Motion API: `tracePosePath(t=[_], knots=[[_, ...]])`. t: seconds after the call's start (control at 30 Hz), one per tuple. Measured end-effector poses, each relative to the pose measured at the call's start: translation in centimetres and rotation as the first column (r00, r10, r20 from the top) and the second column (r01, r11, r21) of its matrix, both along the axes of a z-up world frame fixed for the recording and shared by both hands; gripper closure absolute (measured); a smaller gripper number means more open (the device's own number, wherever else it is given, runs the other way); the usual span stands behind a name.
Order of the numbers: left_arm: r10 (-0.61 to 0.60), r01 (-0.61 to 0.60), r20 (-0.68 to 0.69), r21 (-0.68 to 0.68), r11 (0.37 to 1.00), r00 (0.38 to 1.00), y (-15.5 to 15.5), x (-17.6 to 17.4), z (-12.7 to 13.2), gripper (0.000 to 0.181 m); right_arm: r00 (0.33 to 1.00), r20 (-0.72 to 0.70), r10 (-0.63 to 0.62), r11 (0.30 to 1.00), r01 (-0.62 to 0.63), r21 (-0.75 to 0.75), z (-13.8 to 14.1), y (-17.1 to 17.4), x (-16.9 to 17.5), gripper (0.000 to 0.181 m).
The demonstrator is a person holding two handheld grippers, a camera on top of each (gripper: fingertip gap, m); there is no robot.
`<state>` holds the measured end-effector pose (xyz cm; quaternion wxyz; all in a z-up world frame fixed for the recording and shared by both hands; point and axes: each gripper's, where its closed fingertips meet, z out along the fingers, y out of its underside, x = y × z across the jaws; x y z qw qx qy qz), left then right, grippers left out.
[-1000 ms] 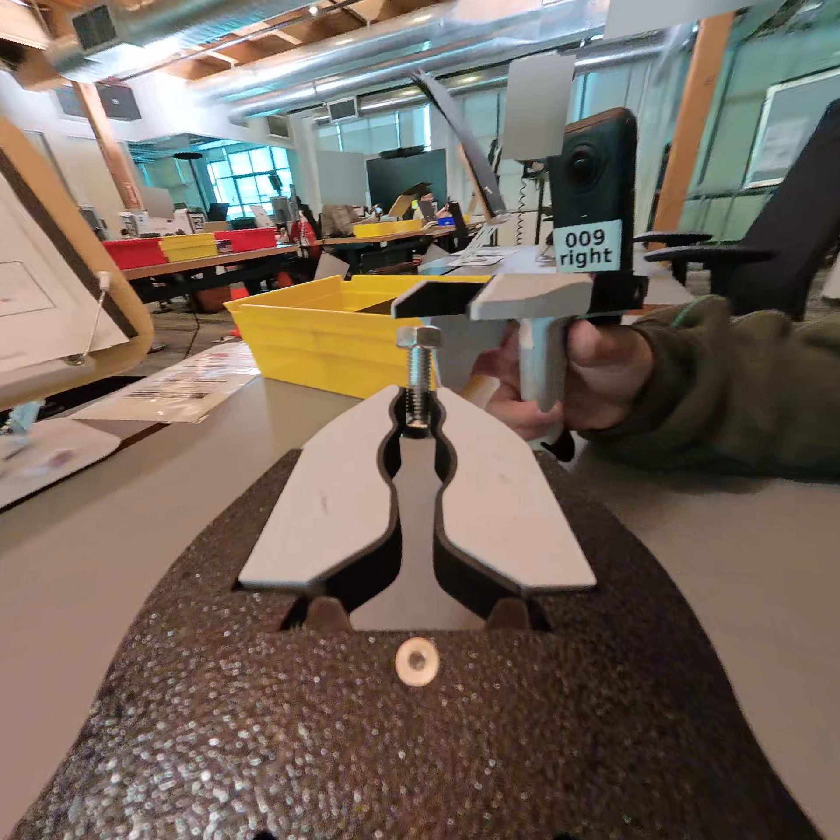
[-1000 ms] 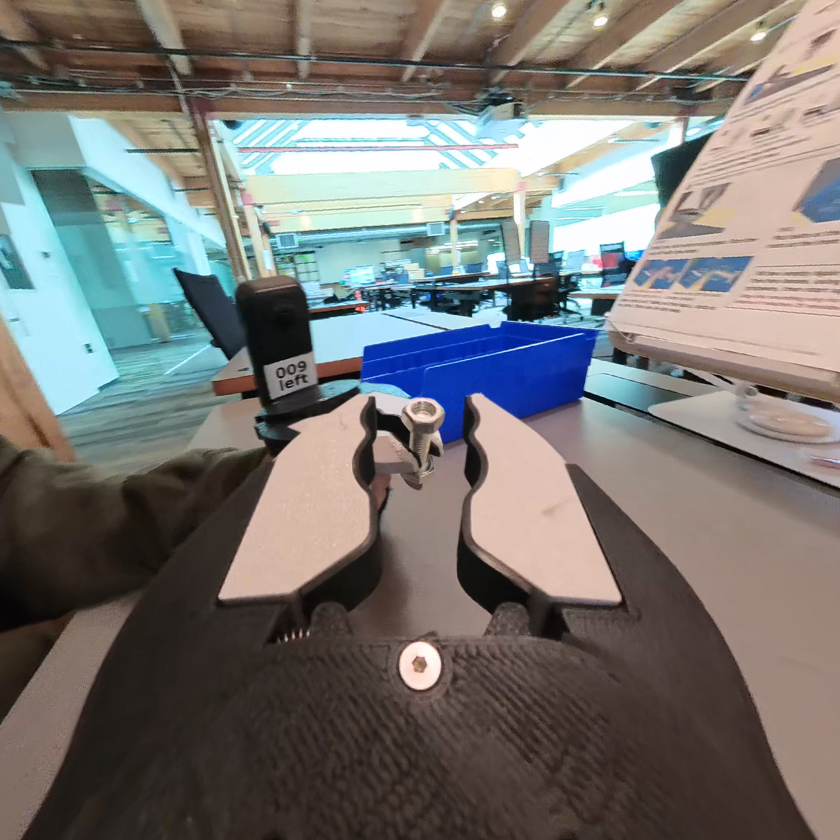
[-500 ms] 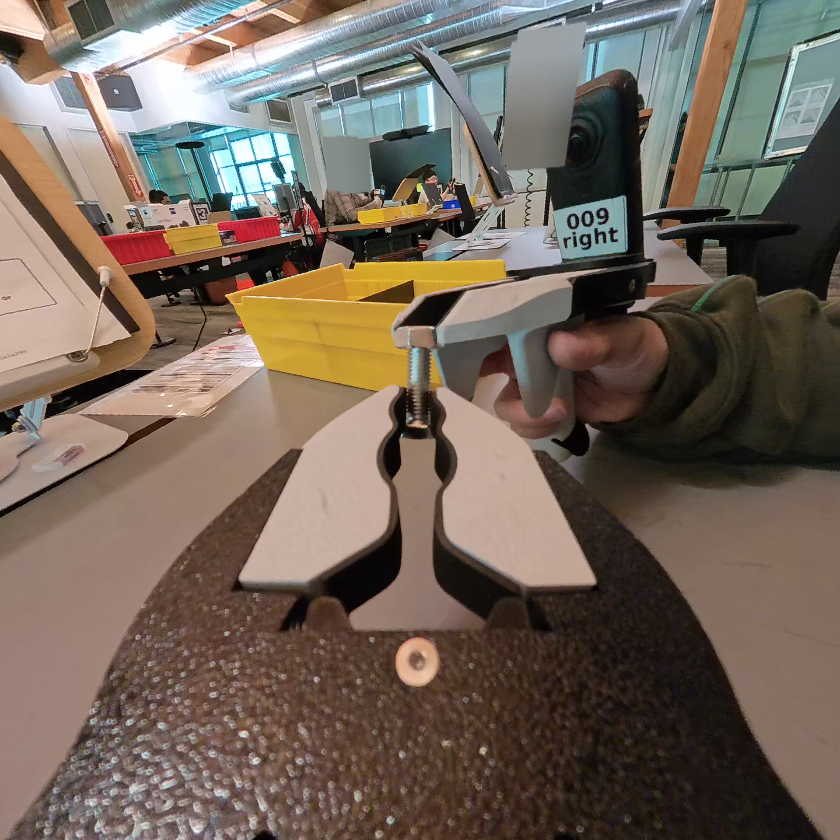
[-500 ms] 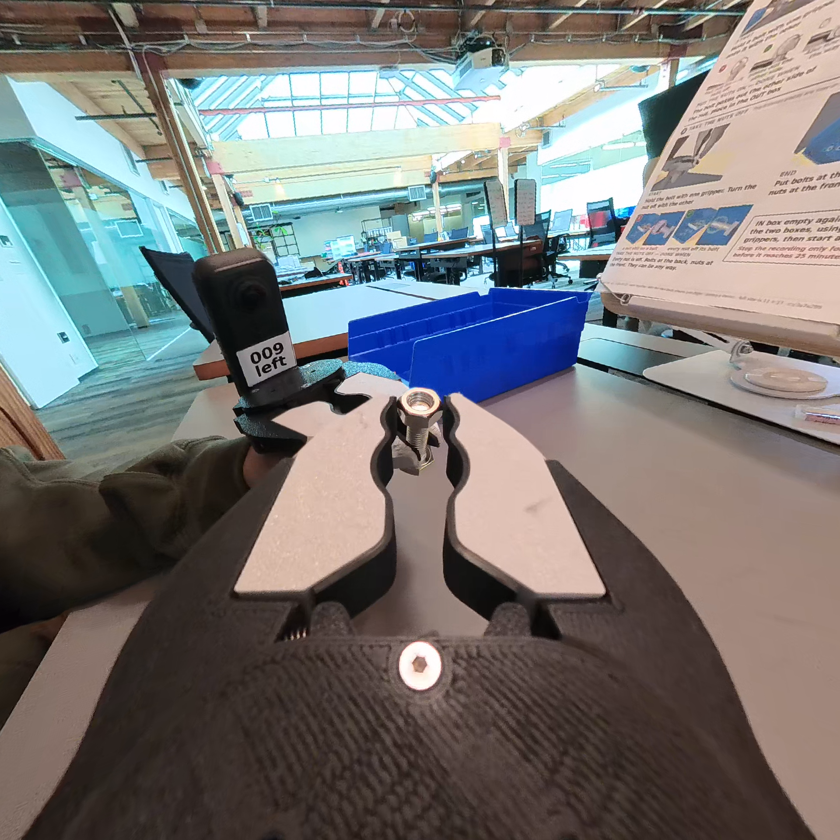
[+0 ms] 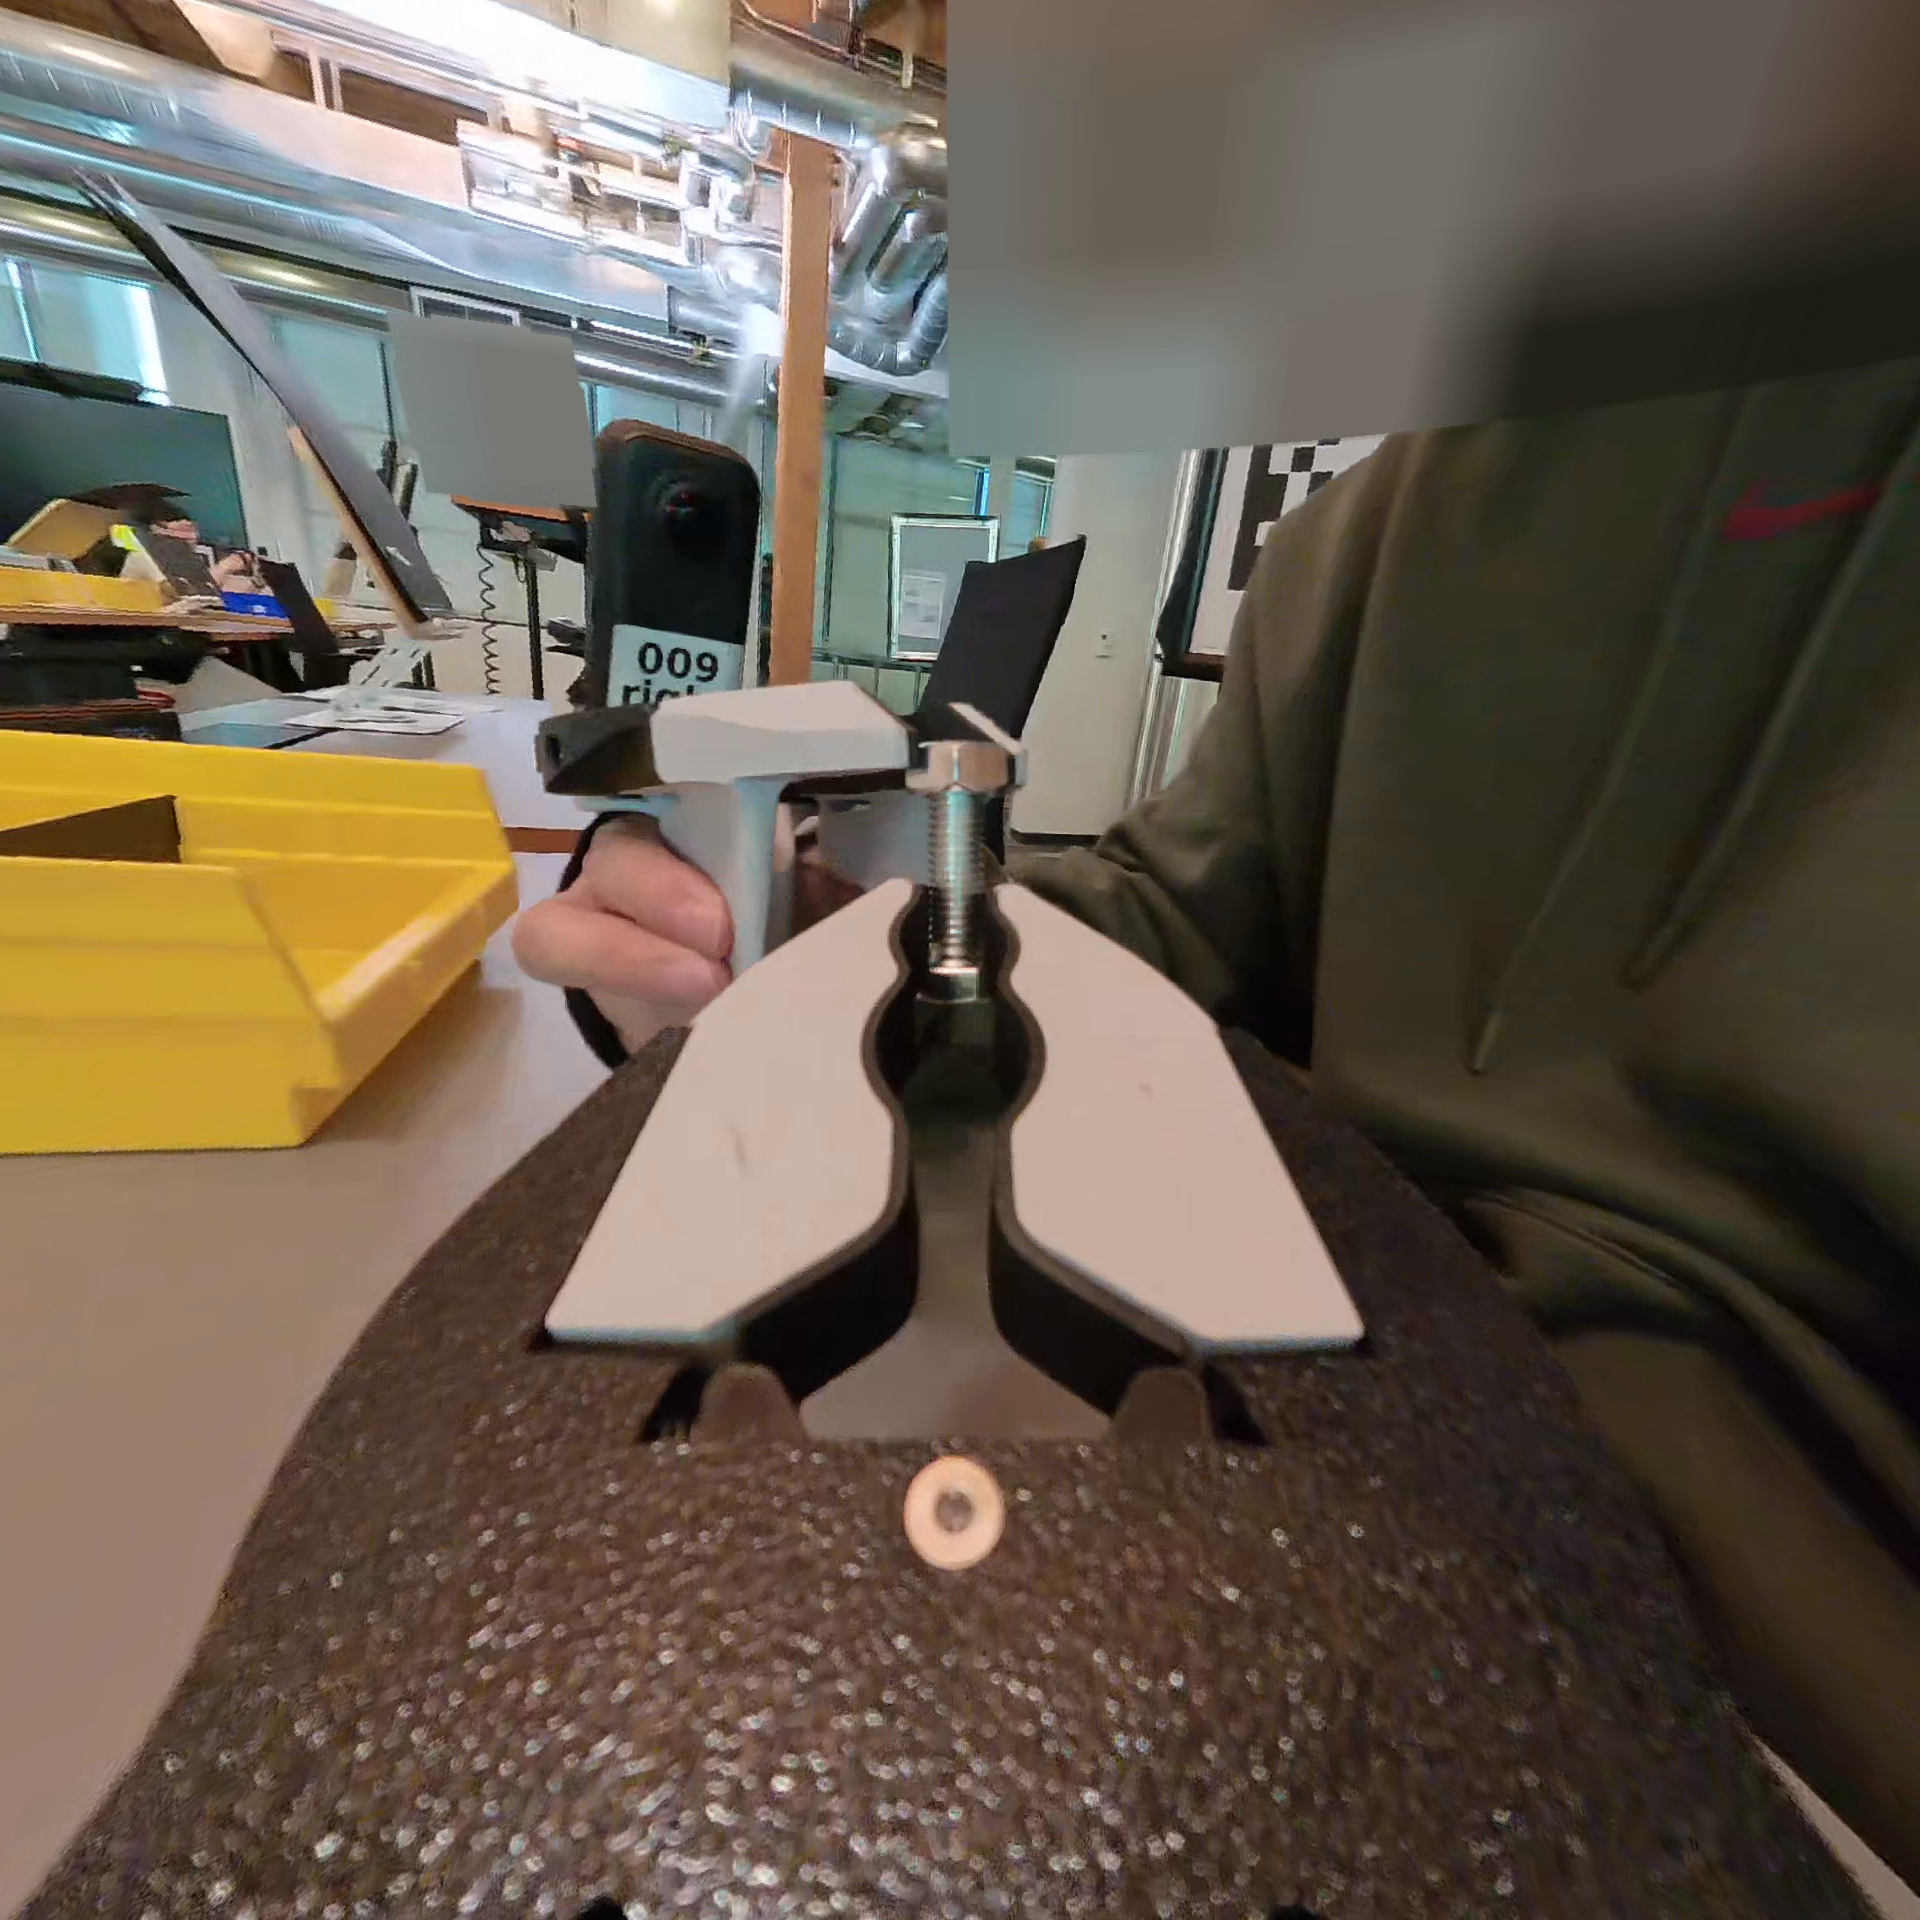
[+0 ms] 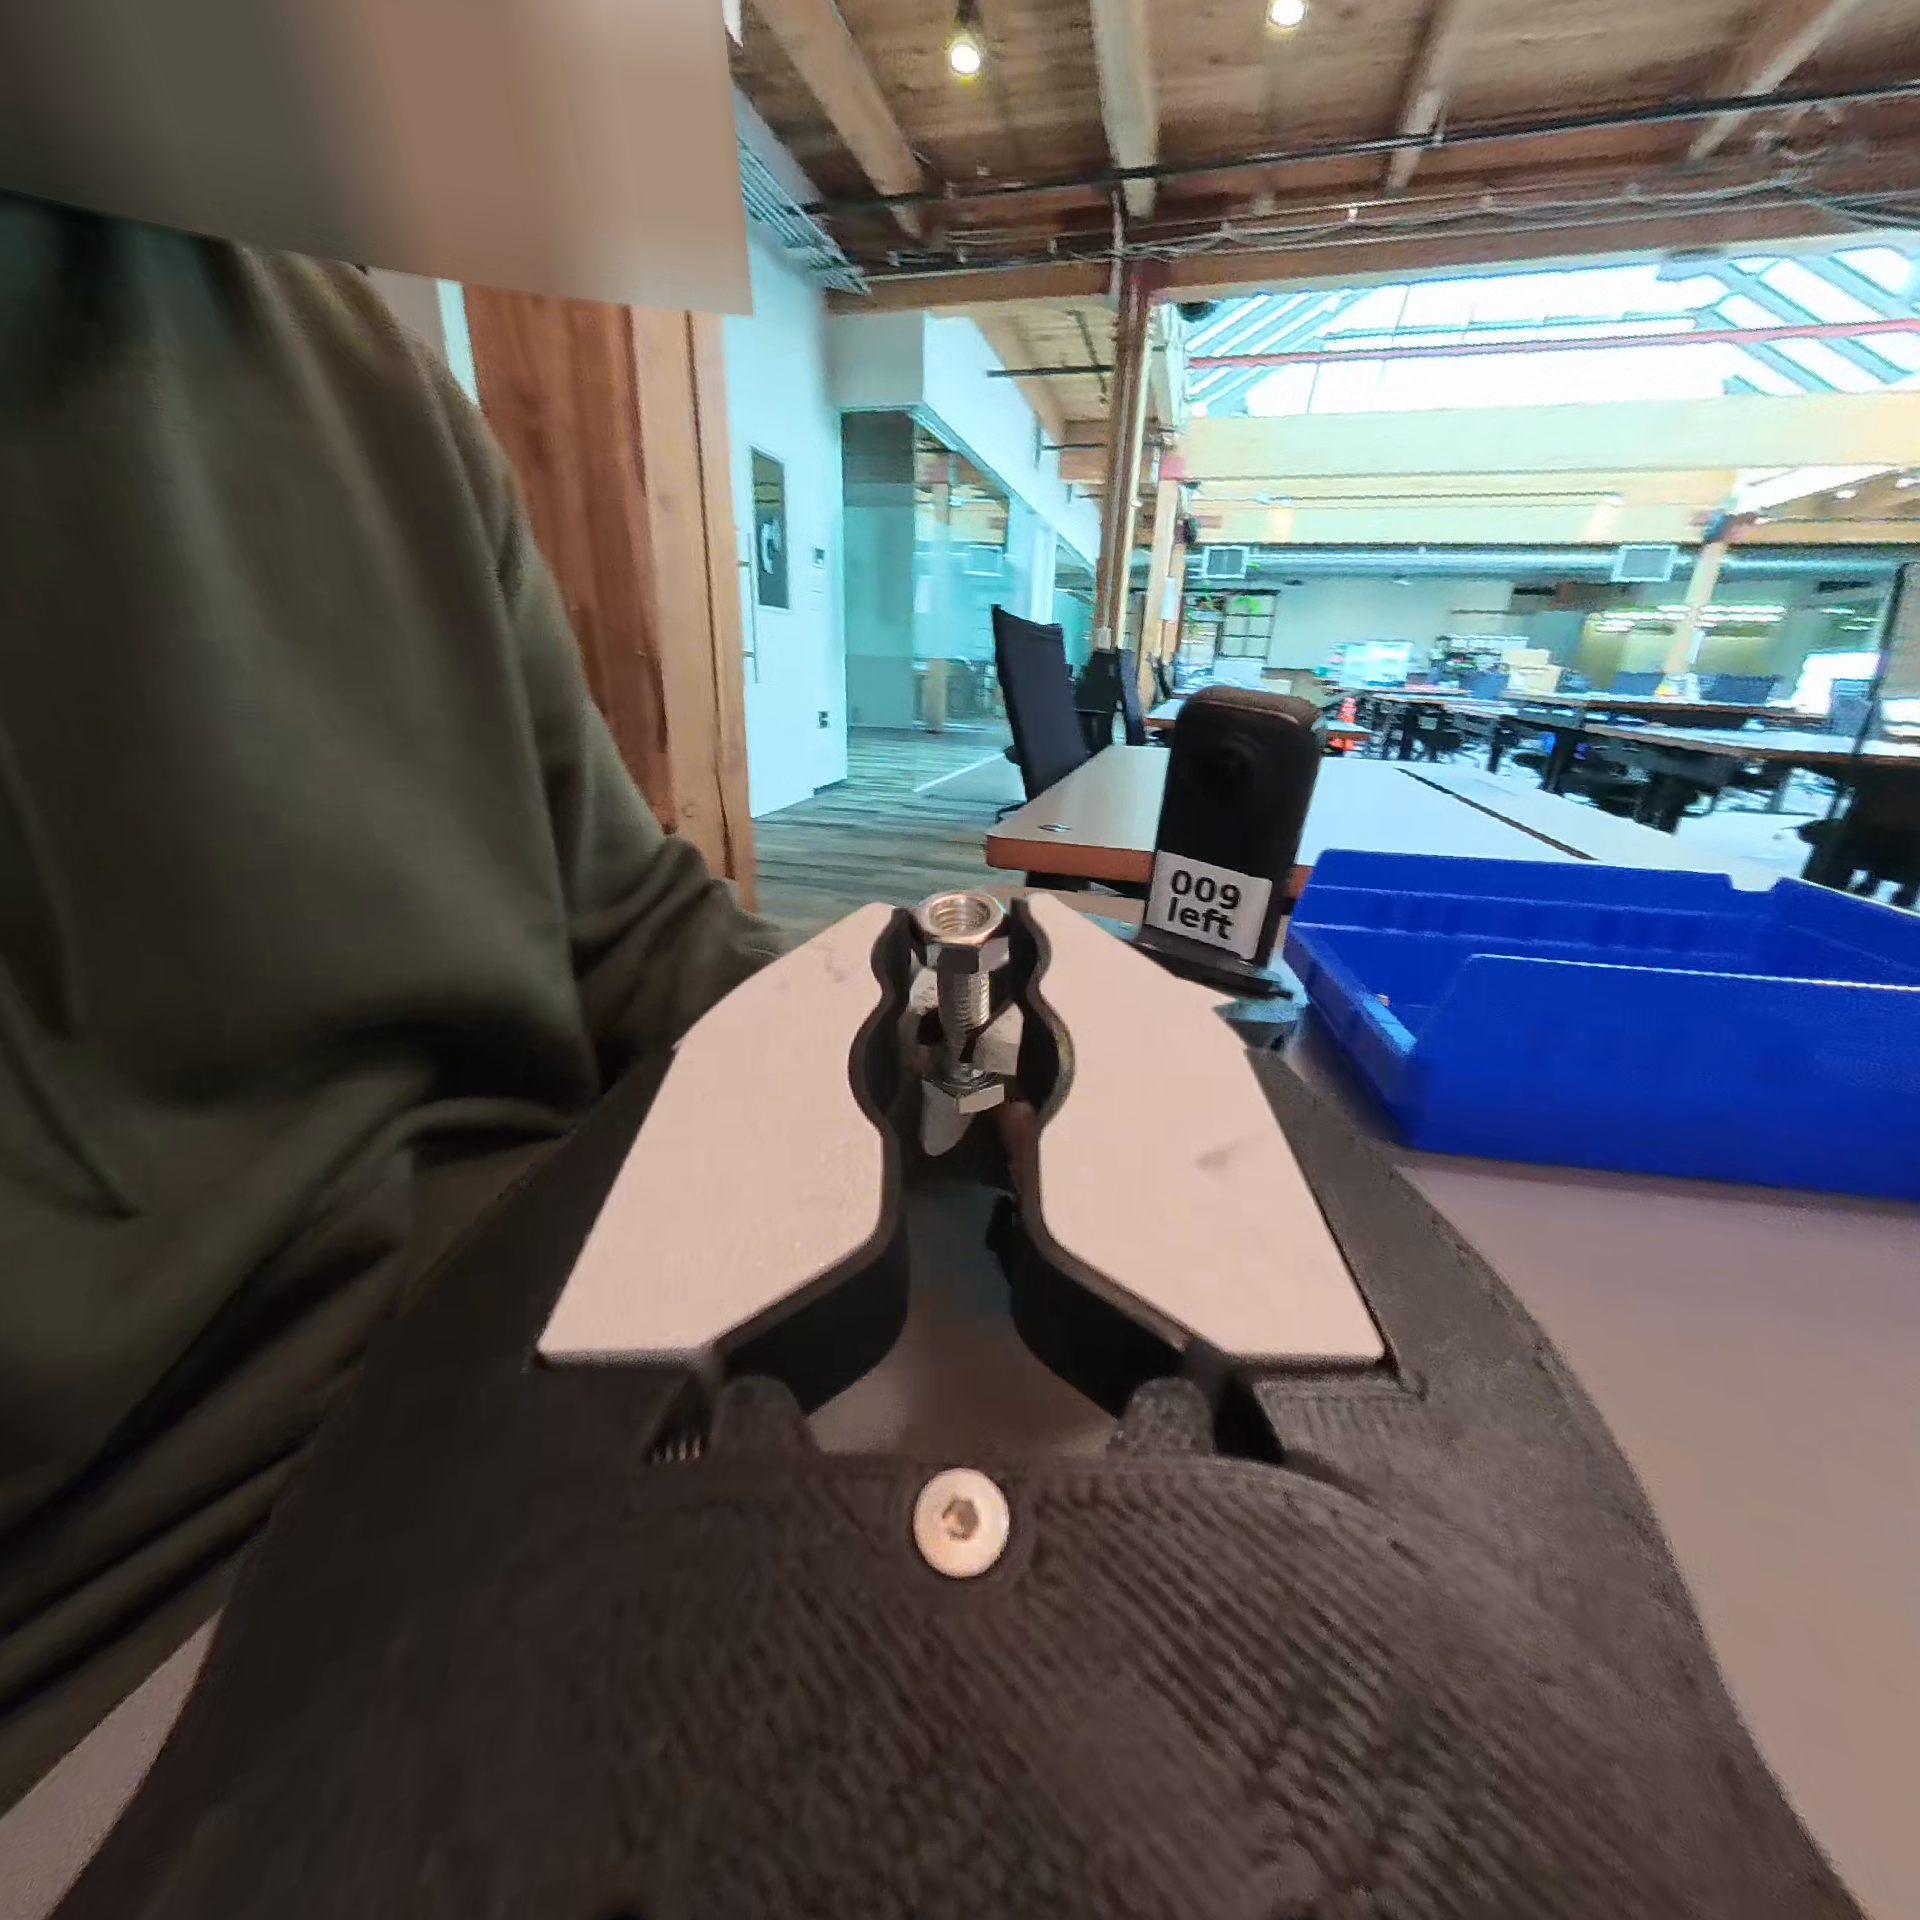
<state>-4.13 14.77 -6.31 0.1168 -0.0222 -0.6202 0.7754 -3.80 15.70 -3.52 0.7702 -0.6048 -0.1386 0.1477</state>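
Note:
My left gripper (image 5: 951,906) is shut on the threaded shank of a steel bolt (image 5: 951,868) that stands upright. A hex nut (image 5: 964,771) sits on the bolt's top end. The right gripper (image 5: 883,740) comes in from the left, level, with its tips closed around that nut; a hand (image 5: 623,925) holds its grip. In the right wrist view my right gripper (image 6: 961,914) is shut on the nut (image 6: 958,928). The bolt's thread (image 6: 961,997) runs down to its hex head (image 6: 961,1091). The left gripper's black camera (image 6: 1236,790) stands just behind.
A yellow bin (image 5: 208,935) sits on the grey table (image 5: 208,1299) to the left. A blue bin (image 6: 1610,997) sits on the table (image 6: 1714,1299) to the right. The person's olive green hoodie (image 5: 1558,831) is close behind the grippers, also in the right wrist view (image 6: 260,727). Left and right tips are no more than a few centimetres apart.
The right gripper was open around the nut and has shut on it. Both grippers have swung round toward the person's body, with the bolt still in the left gripper.

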Motion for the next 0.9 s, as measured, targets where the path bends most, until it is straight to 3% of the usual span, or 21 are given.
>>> tracePosePath(t=[0.1,0.2,0.27,0.33,0.4,0.5,0.67,0.9], knots=[[0.104,-0.104,0.021,0.014,0.994,0.994,0.1,1.3,-0.2,0.172,0.998,-0.034,-0.046,0.999,0.046,0.001,-0.1,0.2,0.8,0.163],[0.285,-0.287,0.044,0.046,0.957,0.957,0.5,3.8,-0.7,0.173,0.974,-0.064,-0.216,0.976,0.215,-0.024,-0.7,0.5,3.3,0.16],[0.391,-0.397,0.081,0.072,0.915,0.917,0.8,5.2,-1.2,0.172,0.937,-0.076,-0.34,0.94,0.337,-0.059,-1.2,0.7,5.2,0.147],[0.481,-0.494,0.13,0.096,0.864,0.867,1.1,6.4,-1.6,0.172,0.918,-0.083,-0.388,0.92,0.382,-0.084,-1.5,1.0,5.9,0.142],[0.568,-0.587,0.166,0.104,0.803,0.806,1.6,7.5,-1.8,0.172,0.889,-0.094,-0.449,0.892,0.44,-0.099,-1.7,1.3,6.7,0.145],[0.631,-0.659,0.206,0.118,0.743,0.748,2.1,8.4,-2.0,0.172,0.846,-0.101,-0.523,0.85,0.509,-0.134,-2.2,1.7,7.6,0.147],[0.657,-0.695,0.24,0.136,0.706,0.715,2.2,8.9,-2.3,0.172,0.782,-0.159,-0.603,0.796,0.578,-0.179,-2.8,1.7,9.0,0.153],[0.661,-0.709,0.272,0.154,0.688,0.7,2.0,9.0,-2.7,0.172,0.79,-0.181,-0.586,0.808,0.551,-0.209,-3.1,2.0,8.7,0.163]])
